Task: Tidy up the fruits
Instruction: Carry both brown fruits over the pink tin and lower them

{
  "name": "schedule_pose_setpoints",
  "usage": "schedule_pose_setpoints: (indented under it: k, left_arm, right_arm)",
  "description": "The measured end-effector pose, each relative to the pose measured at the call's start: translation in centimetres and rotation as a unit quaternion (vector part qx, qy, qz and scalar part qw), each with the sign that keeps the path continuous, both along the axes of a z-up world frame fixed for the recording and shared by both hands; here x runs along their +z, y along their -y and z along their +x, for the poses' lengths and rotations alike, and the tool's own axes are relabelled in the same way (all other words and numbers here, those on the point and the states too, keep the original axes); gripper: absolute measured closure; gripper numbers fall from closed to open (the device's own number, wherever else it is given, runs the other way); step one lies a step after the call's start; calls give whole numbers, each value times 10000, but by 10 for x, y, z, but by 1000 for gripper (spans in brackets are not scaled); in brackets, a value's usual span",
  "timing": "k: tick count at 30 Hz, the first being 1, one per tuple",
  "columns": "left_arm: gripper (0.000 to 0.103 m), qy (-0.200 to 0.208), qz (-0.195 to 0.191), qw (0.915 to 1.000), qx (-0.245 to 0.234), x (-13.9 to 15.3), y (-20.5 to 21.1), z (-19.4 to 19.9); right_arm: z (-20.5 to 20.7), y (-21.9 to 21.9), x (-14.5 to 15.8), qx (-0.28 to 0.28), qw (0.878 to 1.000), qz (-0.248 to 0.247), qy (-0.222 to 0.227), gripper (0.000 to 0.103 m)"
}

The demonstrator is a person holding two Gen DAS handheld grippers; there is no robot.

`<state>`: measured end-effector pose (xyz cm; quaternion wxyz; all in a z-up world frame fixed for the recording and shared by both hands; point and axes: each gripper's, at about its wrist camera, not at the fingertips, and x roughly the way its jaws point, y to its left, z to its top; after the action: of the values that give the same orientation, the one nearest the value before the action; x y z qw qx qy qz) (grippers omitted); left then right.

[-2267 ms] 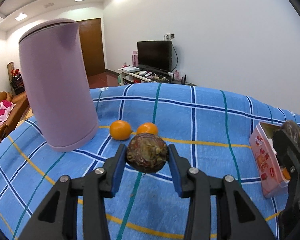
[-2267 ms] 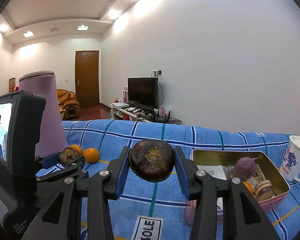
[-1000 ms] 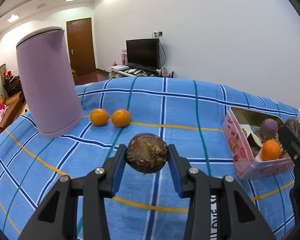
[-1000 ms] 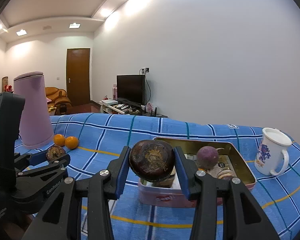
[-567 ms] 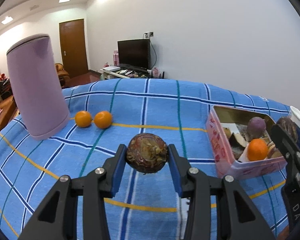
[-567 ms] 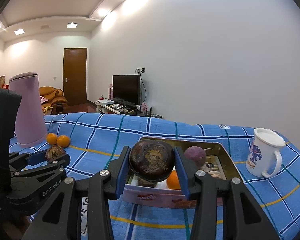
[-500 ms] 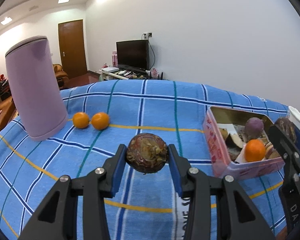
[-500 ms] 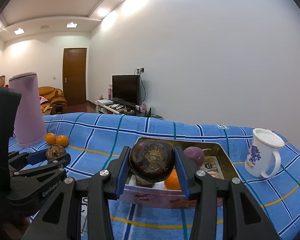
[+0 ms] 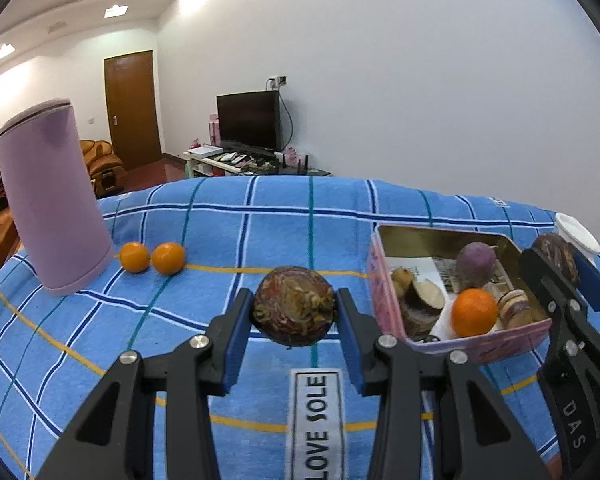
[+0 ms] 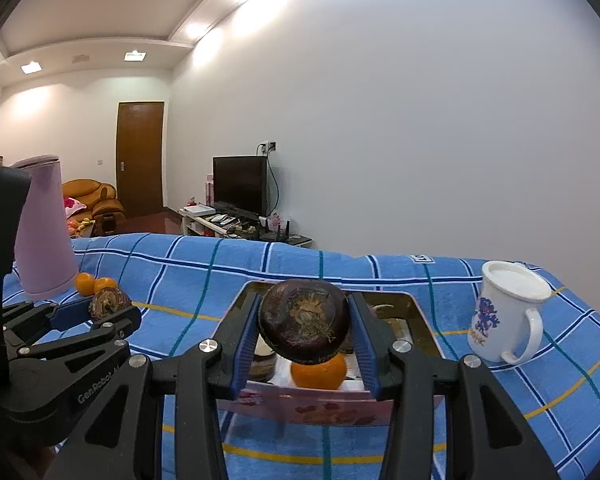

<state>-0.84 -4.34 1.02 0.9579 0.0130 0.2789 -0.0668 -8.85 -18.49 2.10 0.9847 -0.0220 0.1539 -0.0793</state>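
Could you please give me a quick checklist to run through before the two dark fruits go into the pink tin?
1. Left claw grips its dark fruit: ok.
2. Right claw grips its dark fruit: ok.
3. Right claw lined up over the pink tin: ok.
4. Left claw over the tin: not ok, beside it, over the blue cloth.
5. Free space in the tin: cannot tell; an orange and a purple fruit already inside.
6. White mug clear of the tin: ok.

A home living room: a television (image 10: 240,181) on a low stand, an orange sofa (image 10: 90,198), a wooden door (image 10: 140,158).
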Motion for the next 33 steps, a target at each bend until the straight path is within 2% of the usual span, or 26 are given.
schedule_pose_setpoints:
  k: [33]
  left_arm:
    - [59,100,-19,9982,-589,5,68,11]
  right_arm:
    - [5,59,10,-612,9980,10,134,57]
